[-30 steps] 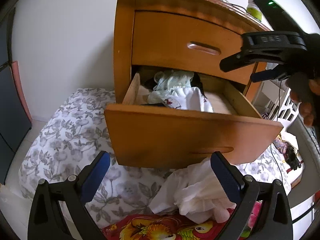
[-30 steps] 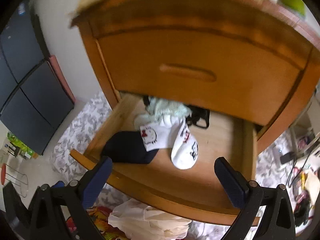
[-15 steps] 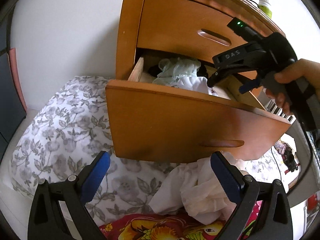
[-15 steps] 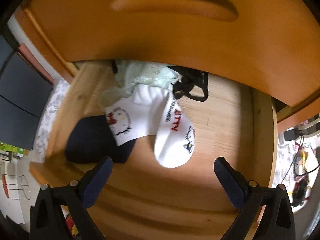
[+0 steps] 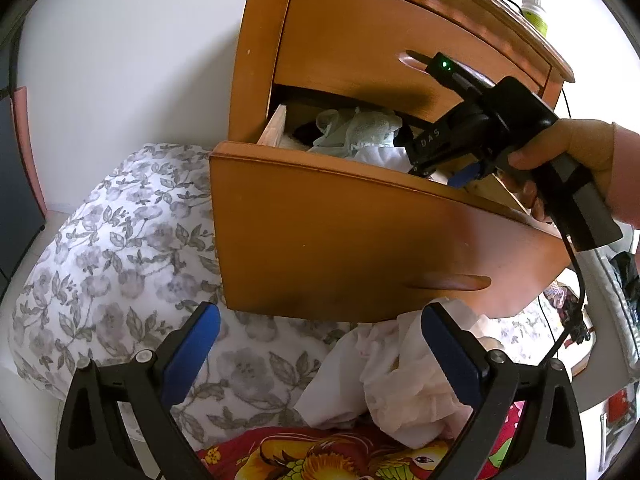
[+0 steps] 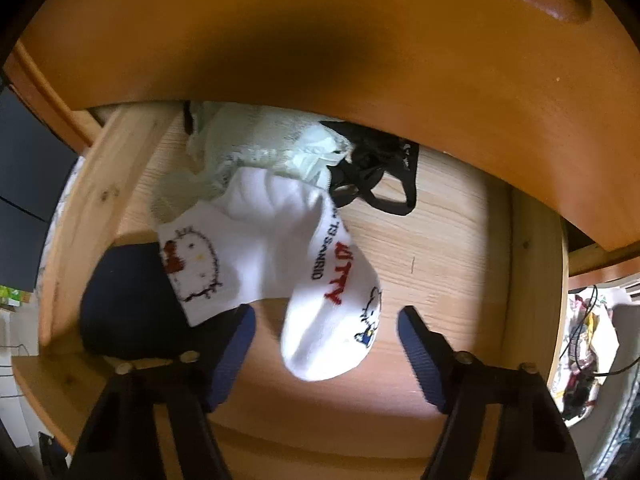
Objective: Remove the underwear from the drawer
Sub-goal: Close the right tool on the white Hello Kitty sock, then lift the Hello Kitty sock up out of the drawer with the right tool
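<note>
The lower drawer (image 5: 360,240) of a wooden nightstand stands pulled out. On its floor (image 6: 440,248) lie pale green lace underwear (image 6: 260,140), black underwear (image 6: 372,172), white cartoon-print socks (image 6: 280,240) and a navy garment (image 6: 128,300). My right gripper (image 6: 326,312) points down into the drawer, its jaws closing with a sock's toe between them; the pads do not touch it. In the left wrist view a hand (image 5: 572,152) holds that gripper over the green underwear (image 5: 360,128). My left gripper (image 5: 320,320) is open and empty below the drawer front.
A crumpled white cloth (image 5: 400,380) lies on the grey floral bedding (image 5: 120,260) under the drawer, beside a red patterned fabric (image 5: 320,456). The shut upper drawer (image 5: 380,48) overhangs the open one. A bottle (image 5: 536,12) stands on the nightstand's top.
My right gripper has come down into the drawer toward the socks and its jaws have narrowed. The left gripper has sunk a little, still open.
</note>
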{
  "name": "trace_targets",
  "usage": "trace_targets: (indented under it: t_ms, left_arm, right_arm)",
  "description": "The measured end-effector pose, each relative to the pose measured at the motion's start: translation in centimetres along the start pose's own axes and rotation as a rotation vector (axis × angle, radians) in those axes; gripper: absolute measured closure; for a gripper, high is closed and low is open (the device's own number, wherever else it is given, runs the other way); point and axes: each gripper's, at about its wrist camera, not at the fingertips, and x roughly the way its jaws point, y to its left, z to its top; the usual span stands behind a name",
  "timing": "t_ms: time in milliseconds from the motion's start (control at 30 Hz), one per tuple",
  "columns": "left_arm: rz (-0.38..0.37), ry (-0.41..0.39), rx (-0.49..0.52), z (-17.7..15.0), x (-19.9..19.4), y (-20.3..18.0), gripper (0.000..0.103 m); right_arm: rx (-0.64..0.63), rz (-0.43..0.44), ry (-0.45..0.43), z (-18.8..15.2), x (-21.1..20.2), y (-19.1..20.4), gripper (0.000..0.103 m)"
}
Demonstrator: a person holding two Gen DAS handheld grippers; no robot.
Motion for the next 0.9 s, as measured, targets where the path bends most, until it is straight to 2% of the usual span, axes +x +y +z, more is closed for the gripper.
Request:
trace_targets:
  t_ms: [233,400,633,900]
  left_arm:
    - [0.002,0.017,0.003,-0.2,0.4,-0.1,0.002]
    - [0.002,0.019,0.015,-0.3,0.4,-0.4,0.002]
    - [0.005,0.020,0.015,-0.4,0.1,-0.6,0.002]
    - [0.009,0.015,0.006,-0.6,-0.9,-0.9,0.002]
  right_arm:
    - [0.000,-0.025,0.030,0.2,0.8,-0.2,0.061]
    - [-0.014,-0.056,0.003,-0.7,0.7,-0.3,0.088]
    - [-0.010,-0.071,-0.018,-2.2,-0.9,-1.4,0.092]
    - [-0.031,-0.074,-0.085,-4.1,-5.2,-1.9,0.092]
